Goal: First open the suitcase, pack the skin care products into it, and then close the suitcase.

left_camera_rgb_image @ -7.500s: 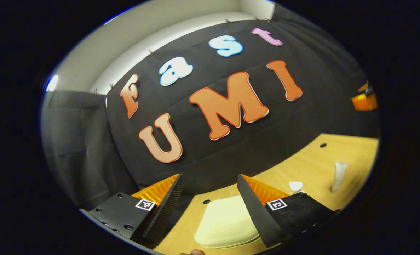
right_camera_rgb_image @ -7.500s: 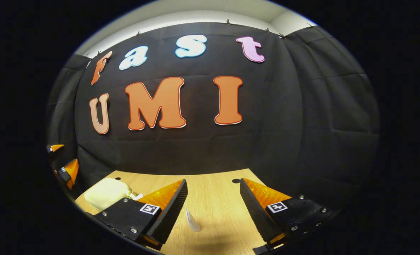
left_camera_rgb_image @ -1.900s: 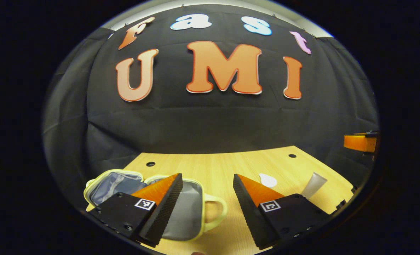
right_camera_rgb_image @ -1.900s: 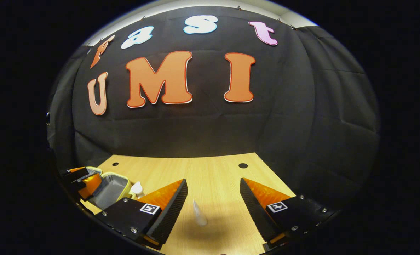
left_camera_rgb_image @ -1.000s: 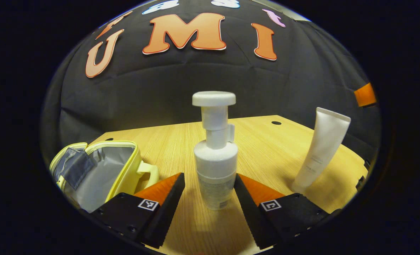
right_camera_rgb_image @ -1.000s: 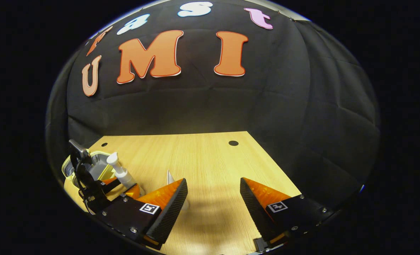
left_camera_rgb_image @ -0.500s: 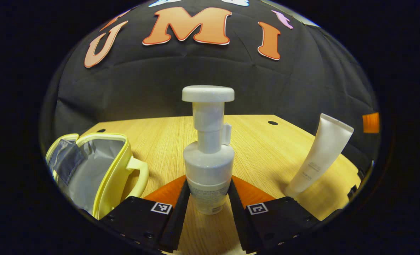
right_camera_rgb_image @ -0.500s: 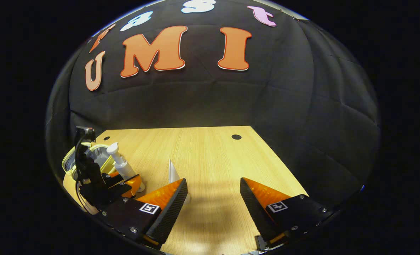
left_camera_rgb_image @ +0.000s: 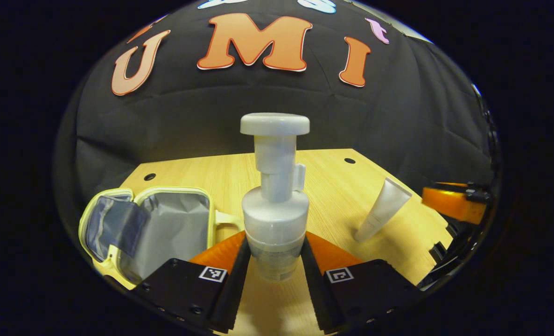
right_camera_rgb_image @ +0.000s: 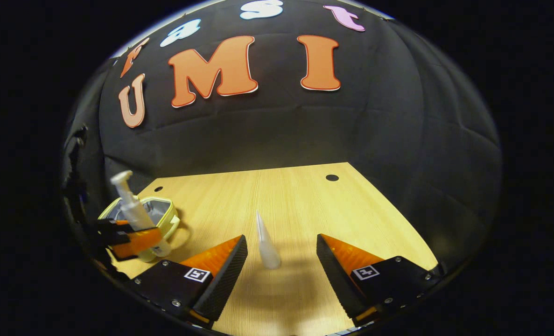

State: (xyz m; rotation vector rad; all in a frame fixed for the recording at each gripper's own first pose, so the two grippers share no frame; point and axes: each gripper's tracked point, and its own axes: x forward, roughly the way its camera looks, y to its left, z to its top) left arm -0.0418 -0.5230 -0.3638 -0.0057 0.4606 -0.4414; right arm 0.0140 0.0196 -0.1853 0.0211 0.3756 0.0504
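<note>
My left gripper (left_camera_rgb_image: 271,273) is shut on a white pump bottle (left_camera_rgb_image: 274,205), which it holds upright above the wooden table (left_camera_rgb_image: 333,186). In the right gripper view that bottle (right_camera_rgb_image: 134,212) hangs over the open yellow case (right_camera_rgb_image: 157,212), held by the left gripper (right_camera_rgb_image: 134,240). The yellow case (left_camera_rgb_image: 164,228) lies open with its grey lining up, left of the bottle. A white tube (left_camera_rgb_image: 382,210) stands cap-down on the table to the right. My right gripper (right_camera_rgb_image: 281,270) is open, with the tube (right_camera_rgb_image: 266,242) standing just ahead between its fingers, untouched.
The table (right_camera_rgb_image: 305,200) has small round holes (right_camera_rgb_image: 332,178) near its far edge. Black cloth walls close it in at the back and right. The right gripper (left_camera_rgb_image: 454,203) sits at the far right of the left gripper view.
My left gripper has closed on the pump bottle and lifted it off the table toward the open case. The right gripper has shifted so the tube now stands between its fingers.
</note>
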